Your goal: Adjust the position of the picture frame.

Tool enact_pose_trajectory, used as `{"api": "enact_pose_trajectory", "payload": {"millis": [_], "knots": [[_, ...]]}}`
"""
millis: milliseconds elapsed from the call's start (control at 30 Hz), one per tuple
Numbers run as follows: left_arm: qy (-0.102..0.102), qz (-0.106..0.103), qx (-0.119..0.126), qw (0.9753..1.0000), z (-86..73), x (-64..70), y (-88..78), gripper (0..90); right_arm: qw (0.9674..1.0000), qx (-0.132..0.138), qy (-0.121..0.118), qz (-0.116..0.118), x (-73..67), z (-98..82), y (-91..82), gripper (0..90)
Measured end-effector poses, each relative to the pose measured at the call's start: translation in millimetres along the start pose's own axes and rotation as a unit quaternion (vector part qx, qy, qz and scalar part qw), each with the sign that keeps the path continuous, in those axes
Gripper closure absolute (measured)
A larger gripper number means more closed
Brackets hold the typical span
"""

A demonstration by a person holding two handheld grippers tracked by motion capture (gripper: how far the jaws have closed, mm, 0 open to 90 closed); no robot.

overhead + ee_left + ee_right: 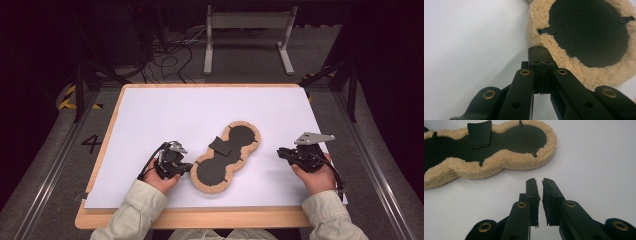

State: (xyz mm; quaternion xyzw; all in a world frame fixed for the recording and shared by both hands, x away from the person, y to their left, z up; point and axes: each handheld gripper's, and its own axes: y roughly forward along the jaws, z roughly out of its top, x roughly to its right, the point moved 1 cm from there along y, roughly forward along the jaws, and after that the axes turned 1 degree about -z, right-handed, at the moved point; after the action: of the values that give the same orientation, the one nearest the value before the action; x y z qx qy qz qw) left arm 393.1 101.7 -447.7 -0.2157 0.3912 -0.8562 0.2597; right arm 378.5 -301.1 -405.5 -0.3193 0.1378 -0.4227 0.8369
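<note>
The fleece pad point(226, 156) lies mid-table on the white sheet point(165, 115), your left gripper point(189, 168) at its near rim with jaws pressed together on nothing. Your right gripper point(281, 151) waits well apart, jaws nearly touching, empty. It looks light, floppy and soft: pinch the fluffy rim point(541, 47), not the smooth black face.

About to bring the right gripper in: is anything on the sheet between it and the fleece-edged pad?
Nothing visible. In the right gripper view, bare white sheet lies between the right gripper, jaws nearly closed and holding nothing, and the fleece-edged pad. The left gripper, shut, is at the pad's opposite end, out of that path.
</note>
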Motion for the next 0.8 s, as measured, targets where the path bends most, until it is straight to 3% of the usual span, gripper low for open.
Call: {"api": "enact_pose_trajectory", "payload": {"millis": [200,333,433,500,533,700,767,800], "knots": [[0.01,-0.015,0.005,0.9998,2.7,8.7,0.8,90.0,0.9999,0.006,0.005,0.013,-1.3,1.8,-1.2,83.1],[0.0,-0.047,0.005,0.9989,2.3,9.4,3.2,90.0,0.9999,0.006,0.004,0.014,-2.8,2.9,-1.6,83.1],[0.023,-0.07,0.004,0.9973,3.4,16.1,6.7,90.0,0.9999,0.004,0.004,0.015,-3.8,3.1,-1.0,82.9],[0.028,-0.077,0.001,0.9966,4.2,21.8,8.6,90.0,0.9999,0.004,0.004,0.016,-4.2,3.4,-1.1,82.9],[0.043,-0.075,0.0,0.9963,6.2,25.8,10.6,90.0,0.9999,0.005,0.003,0.016,-4.1,3.6,-1.2,82.9],[0.043,-0.092,0.007,0.9948,10.9,31.5,15.9,90.0,0.9998,0.005,0.003,0.017,-5.3,4.6,-2.0,83.0],[0.053,-0.093,0.016,0.9942,13.8,32.6,18.1,90.0,0.9998,0.005,0.003,0.017,-5.8,4.8,-1.8,83.0],[0.051,-0.101,0.019,0.9933,19.1,39.3,21.2,90.0,0.9998,0.002,0.006,0.019,-6.2,5.8,-1.6,83.7]]}}
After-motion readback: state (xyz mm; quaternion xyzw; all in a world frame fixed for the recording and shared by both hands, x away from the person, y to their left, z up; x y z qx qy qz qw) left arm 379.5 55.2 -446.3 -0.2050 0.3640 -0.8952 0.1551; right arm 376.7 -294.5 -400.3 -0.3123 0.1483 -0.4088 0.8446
